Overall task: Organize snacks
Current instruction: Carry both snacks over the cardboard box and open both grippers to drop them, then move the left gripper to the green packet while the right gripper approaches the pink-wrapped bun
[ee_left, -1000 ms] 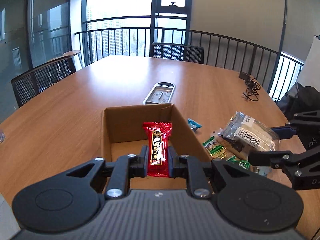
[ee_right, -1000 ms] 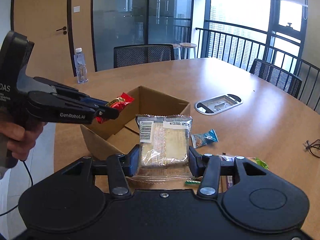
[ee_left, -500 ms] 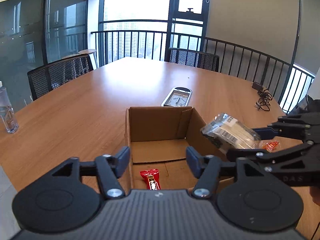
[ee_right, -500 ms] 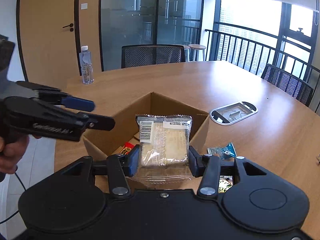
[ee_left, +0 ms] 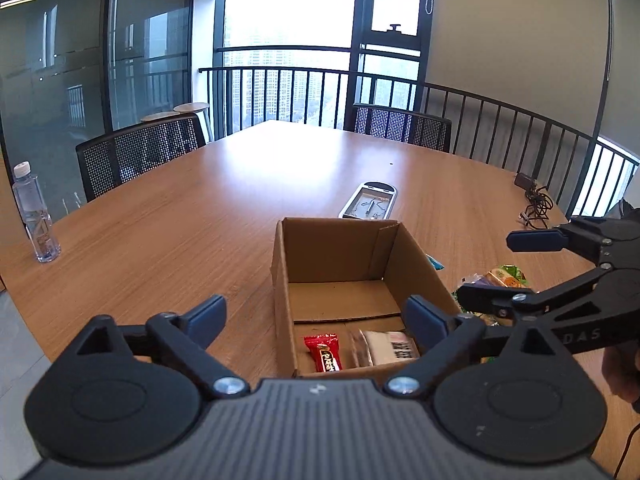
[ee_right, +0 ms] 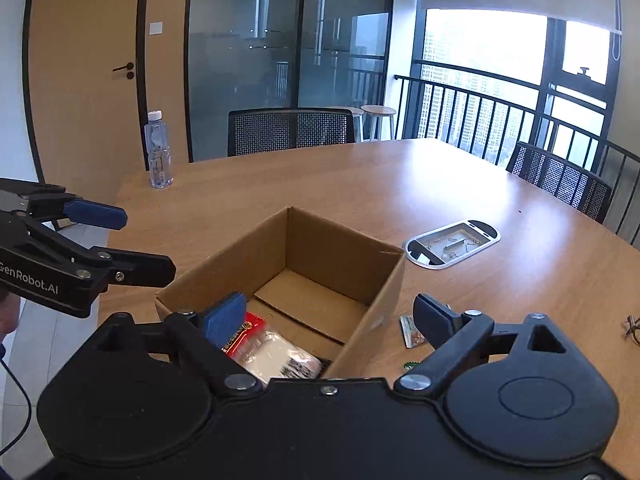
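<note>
Snacks (ee_left: 322, 353) beside "GenRobot.AI" tongs (ee_right: 134, 242)

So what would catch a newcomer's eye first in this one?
The open cardboard box in the middle of the wooden table, with a red snack packet and a clear-wrapped snack lying at its near end. Both grippers hang over it, jaws opening and empty.

A bottle (ee_left: 35, 216), a tray (ee_left: 369, 201) and cables (ee_left: 534, 204) are lying on the bench (ee_left: 200, 220), chairs (ee_left: 140, 156) standing around.
</note>
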A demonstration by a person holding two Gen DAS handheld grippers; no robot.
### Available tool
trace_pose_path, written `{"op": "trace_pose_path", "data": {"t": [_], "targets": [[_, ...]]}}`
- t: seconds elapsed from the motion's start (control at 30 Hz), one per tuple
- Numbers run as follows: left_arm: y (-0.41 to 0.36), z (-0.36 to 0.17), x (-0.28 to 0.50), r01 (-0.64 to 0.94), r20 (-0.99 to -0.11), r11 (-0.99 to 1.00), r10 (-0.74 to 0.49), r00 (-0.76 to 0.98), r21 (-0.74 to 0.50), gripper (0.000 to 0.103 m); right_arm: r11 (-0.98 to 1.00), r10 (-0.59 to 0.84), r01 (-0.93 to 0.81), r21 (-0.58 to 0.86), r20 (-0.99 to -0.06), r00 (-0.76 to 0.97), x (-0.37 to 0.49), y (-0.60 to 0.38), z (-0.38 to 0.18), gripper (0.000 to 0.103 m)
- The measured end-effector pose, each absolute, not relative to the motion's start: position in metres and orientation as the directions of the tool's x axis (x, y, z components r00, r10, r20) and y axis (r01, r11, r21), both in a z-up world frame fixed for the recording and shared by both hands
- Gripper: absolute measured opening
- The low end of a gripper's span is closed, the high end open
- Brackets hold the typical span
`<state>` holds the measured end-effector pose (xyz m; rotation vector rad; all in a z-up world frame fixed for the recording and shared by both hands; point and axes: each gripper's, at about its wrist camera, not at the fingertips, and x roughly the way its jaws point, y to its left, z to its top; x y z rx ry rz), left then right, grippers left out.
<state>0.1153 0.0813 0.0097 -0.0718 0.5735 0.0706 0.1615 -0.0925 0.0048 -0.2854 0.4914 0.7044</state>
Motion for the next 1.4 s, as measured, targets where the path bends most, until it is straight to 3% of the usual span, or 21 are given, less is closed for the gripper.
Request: {"op": "trace_pose_path", "data": {"t": [0.13,0.43,1.4], "targets": [[0.074,0.012,0.115,-0.065,-0.551,0.997,0.032,0.834,-0.04,0.103,0.737,0.536,-0.671,-0.083,-0.533,0.655,0.157,-0.107,0.01,0.098],[0.059,0.017,0.113,-0.02,-0.555,0.999,-0.009,0.832,-0.045,0.103,0.757,0.514,-0.65,-0.065,-0.554,0.655,0.152,-0.136,0.014,0.103],[-0.046,0.004,0.123,0.144,-0.61,0.988,-0.147,0.778,-0.055,0.103,0.849,0.426,-0.529,-0.024,-0.562,0.709,0.141,-0.24,-0.004,0.103]]}}
